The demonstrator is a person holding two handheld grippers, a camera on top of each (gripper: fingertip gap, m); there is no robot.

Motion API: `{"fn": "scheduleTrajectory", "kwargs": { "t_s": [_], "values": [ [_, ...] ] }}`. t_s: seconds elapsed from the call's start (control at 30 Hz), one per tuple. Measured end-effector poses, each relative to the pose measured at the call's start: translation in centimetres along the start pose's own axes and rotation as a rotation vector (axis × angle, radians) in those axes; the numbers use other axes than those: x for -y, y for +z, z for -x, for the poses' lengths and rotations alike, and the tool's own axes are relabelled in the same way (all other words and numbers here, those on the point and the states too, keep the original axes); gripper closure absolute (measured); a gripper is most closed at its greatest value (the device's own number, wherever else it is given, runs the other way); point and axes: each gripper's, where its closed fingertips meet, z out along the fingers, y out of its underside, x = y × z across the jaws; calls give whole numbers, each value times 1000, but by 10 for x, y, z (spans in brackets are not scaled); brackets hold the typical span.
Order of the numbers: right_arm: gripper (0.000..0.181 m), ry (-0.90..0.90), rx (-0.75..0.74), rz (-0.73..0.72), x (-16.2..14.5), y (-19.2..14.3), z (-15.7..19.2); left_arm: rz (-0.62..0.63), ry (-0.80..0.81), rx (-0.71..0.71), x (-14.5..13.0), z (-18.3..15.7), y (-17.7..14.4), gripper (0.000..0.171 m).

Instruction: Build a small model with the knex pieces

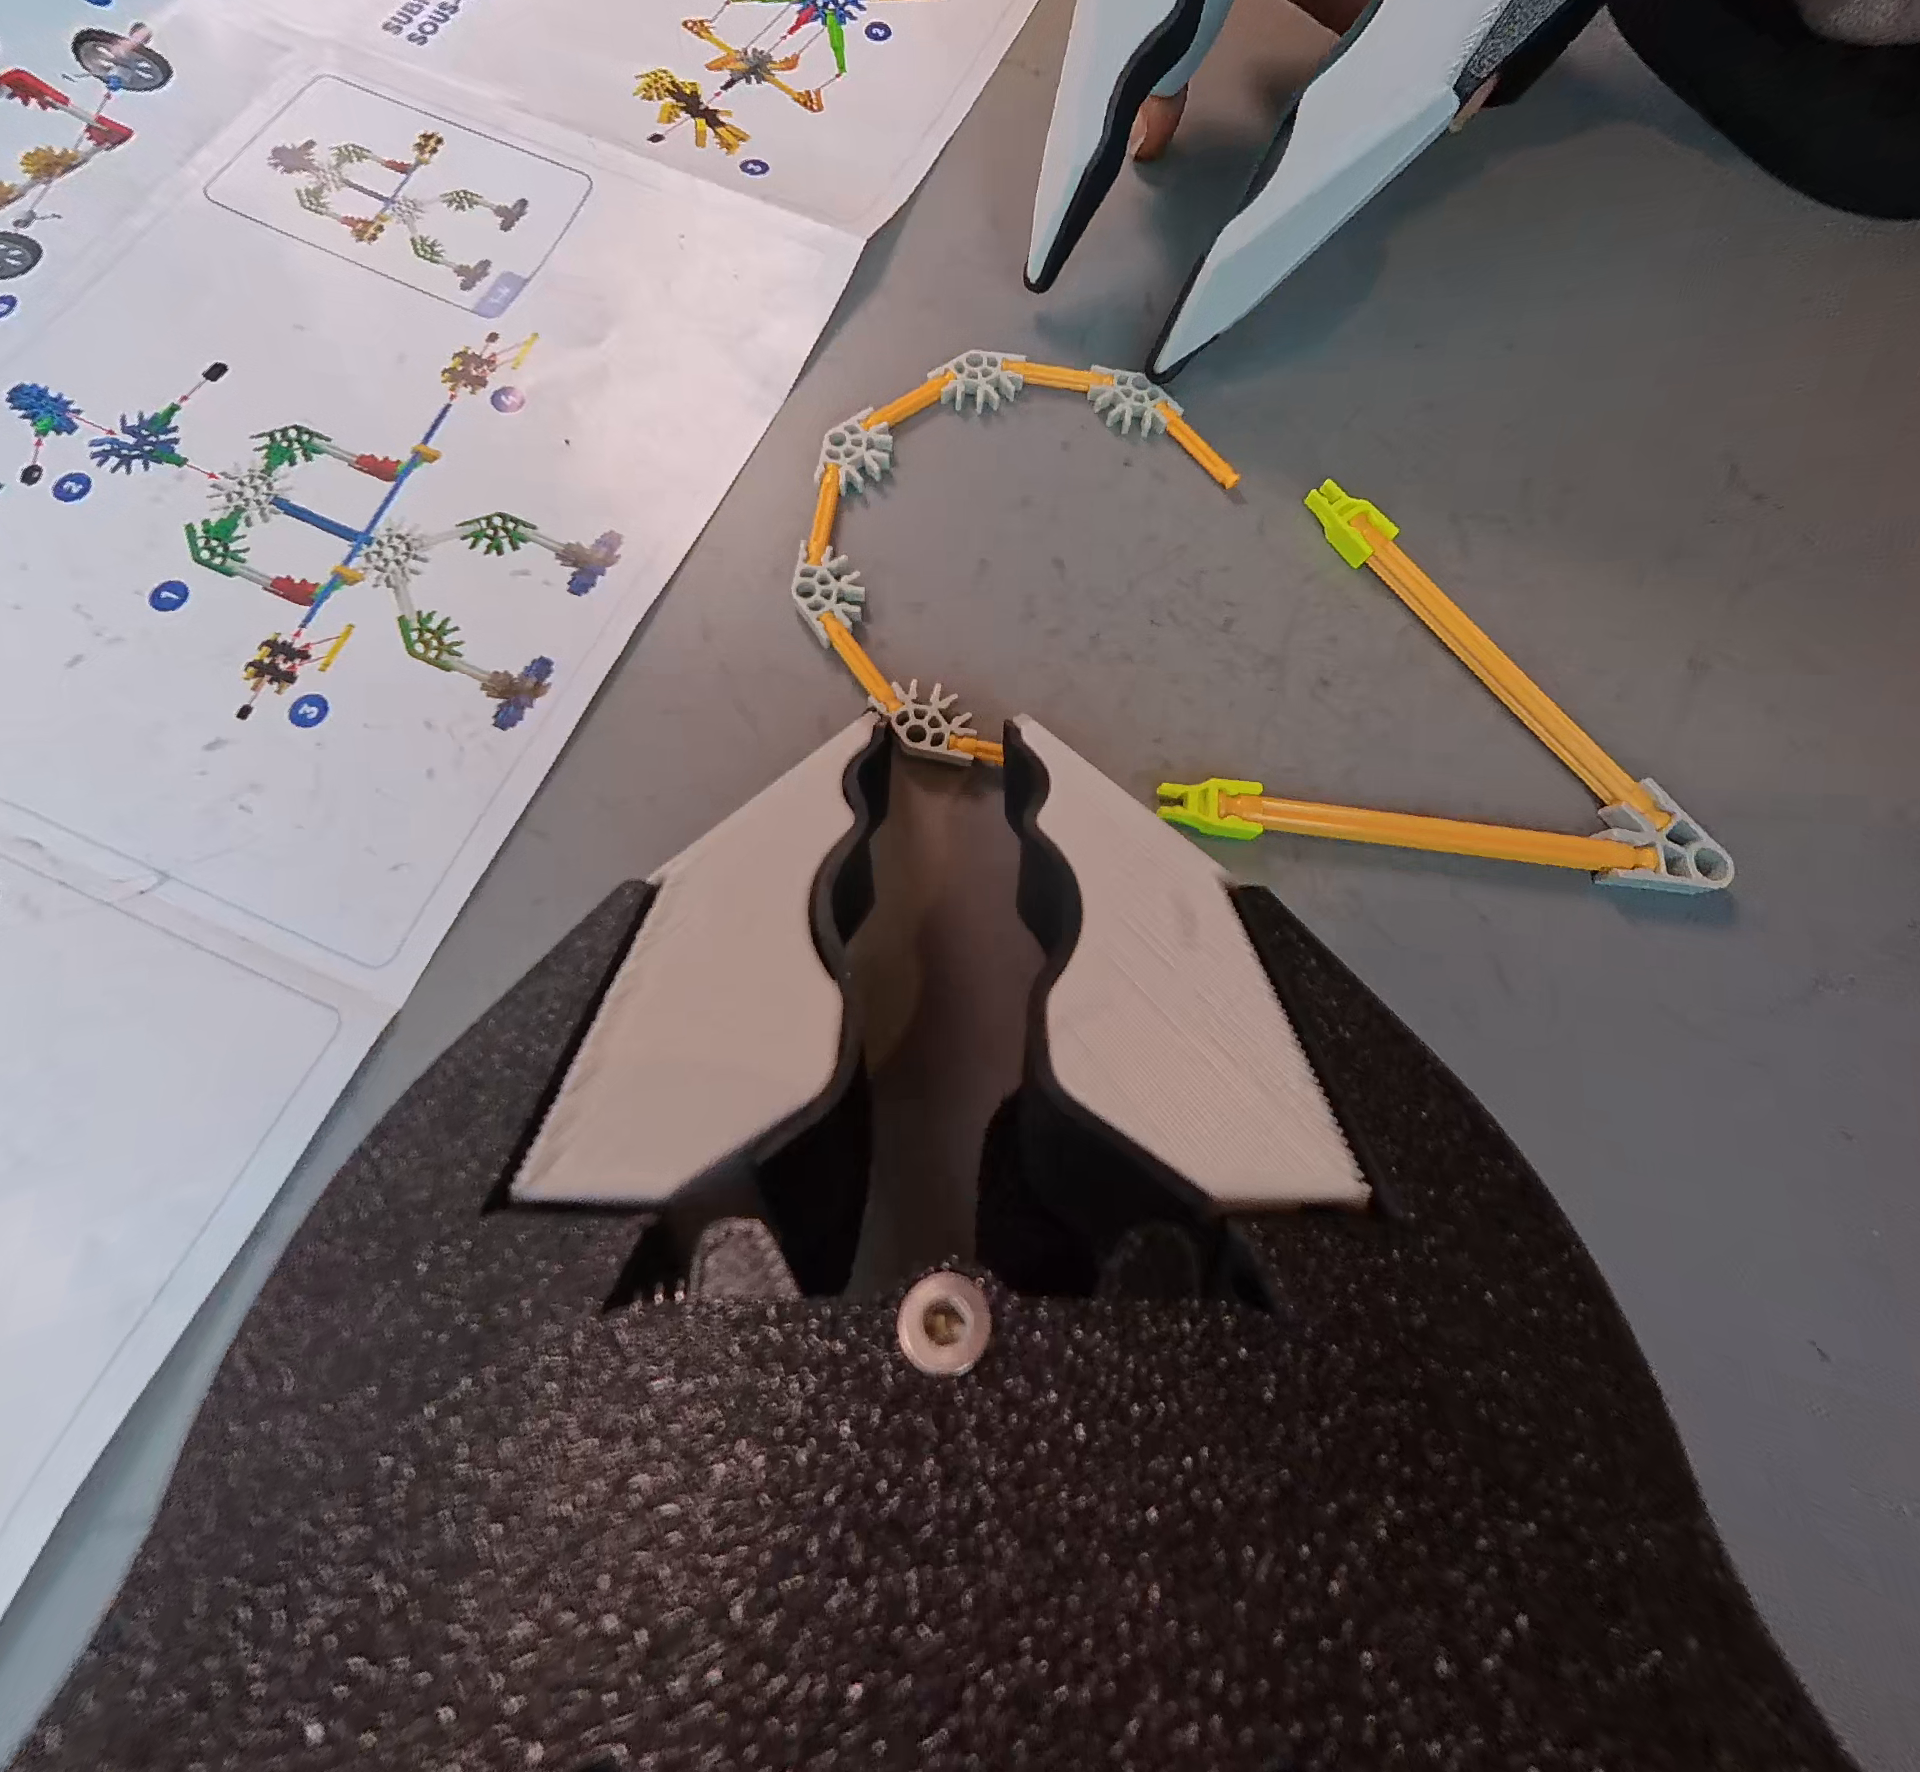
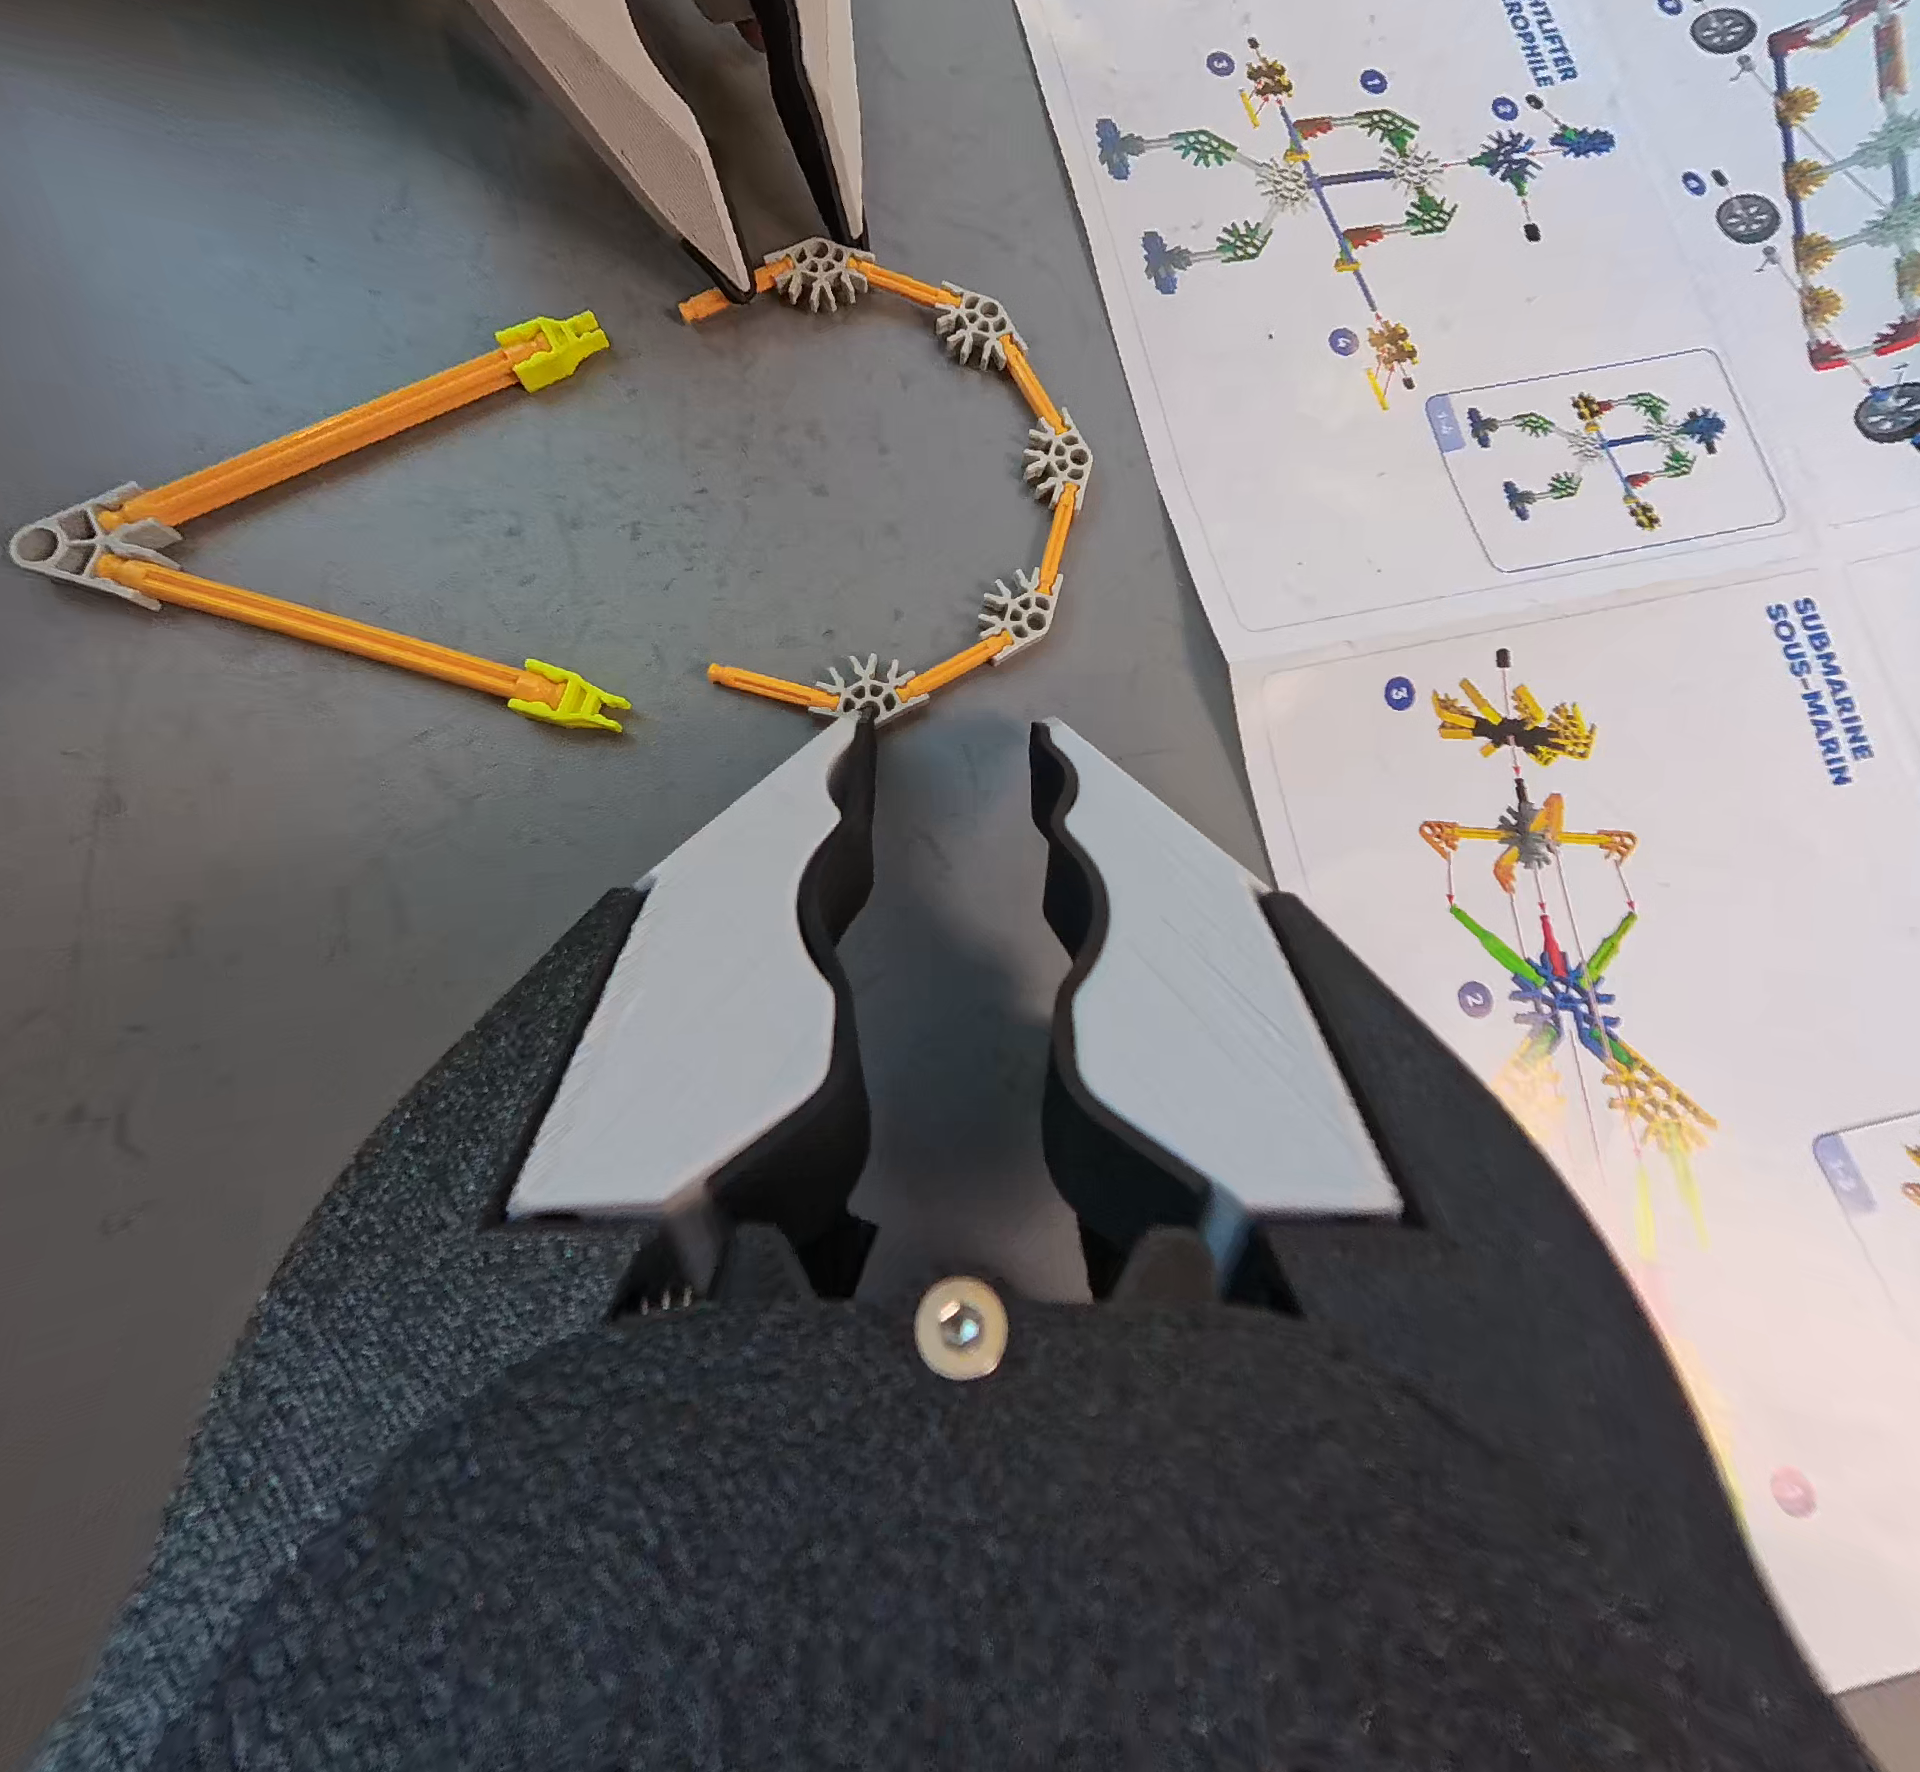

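On a grey tabletop (image 1: 1558,372), beside a folded instruction sheet (image 1: 312,787), lies a curved chain (image 1: 831,517) of short orange rods joined by grey snowflake-shaped connectors. My left gripper (image 1: 940,735) has its fingers a little apart around the chain's end connector (image 1: 928,723); I cannot tell whether they pinch it. My right gripper (image 2: 951,735) has its fingers apart, one tip touching the connector (image 2: 871,686) at the chain's other end, holding nothing. Well apart to the side lies a V-shaped piece (image 1: 1496,725): two long orange rods meeting in a grey corner connector, each capped with a yellow-green clip. My judgement: the chain looks thin and springy, so an uneven push from either tip could slide it across the table or pop a rod loose.
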Motion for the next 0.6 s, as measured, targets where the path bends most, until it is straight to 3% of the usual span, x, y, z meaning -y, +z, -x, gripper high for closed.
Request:
{"fn": "scheduleTrajectory", "kwargs": {
  "t_s": [0.3, 0.5, 0.6],
  "values": [
    [158, 13, 12, -27, 4, -2, 1, -28, 17, -17, 4, -6, -6, 152],
    [155, 233, 40, -83, 22, 1, 3, -46, -43, 0, 5, 4, -12, 152],
    [154, 260, -11, -42, 22, 12, -2, -45, -54, -10, 5, 5, -10, 152]
  ]
}}
